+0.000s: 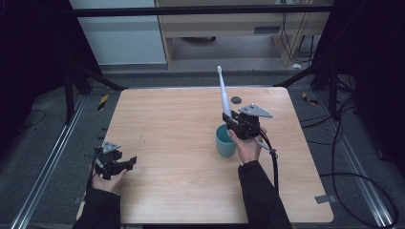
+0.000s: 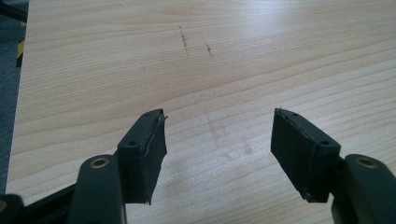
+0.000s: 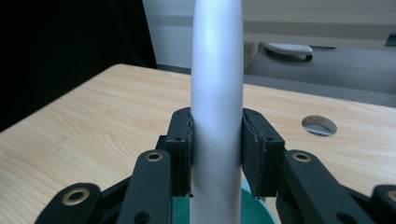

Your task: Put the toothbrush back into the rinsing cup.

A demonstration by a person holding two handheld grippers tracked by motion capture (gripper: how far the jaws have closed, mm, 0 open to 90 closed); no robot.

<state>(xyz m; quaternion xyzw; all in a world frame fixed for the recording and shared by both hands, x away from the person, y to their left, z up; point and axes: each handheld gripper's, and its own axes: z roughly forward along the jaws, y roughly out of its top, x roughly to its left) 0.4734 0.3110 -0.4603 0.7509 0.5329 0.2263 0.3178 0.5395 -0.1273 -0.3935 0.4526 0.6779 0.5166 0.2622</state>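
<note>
High view, starting from the near edge of the wooden table (image 1: 181, 191): two dark-sleeved forearms come in over it. The left gripper (image 1: 125, 164) sits low by the near left corner, close to the left edge. In the left gripper view its jaws stand wide apart with nothing between them, only bare wood grain with a few faint dark scratches beyond.

Farther in, right of the table's middle, stands a teal cup (image 1: 225, 141). The right gripper (image 1: 229, 118) is held just above the cup's far right rim, and its jaws are clamped on the thick lower shaft of a white electric toothbrush (image 1: 222, 93). The toothbrush stands nearly upright, leaning slightly left, with its brush head at the top, above the far half of the table. In the right gripper view both pads (image 3: 181, 149) press against the toothbrush (image 3: 217, 116) from either side, and the cup's teal rim (image 3: 261, 214) shows directly beneath it.

Beyond, near the far edge, a small round cable hole (image 1: 236, 99) is set in the tabletop.
</note>
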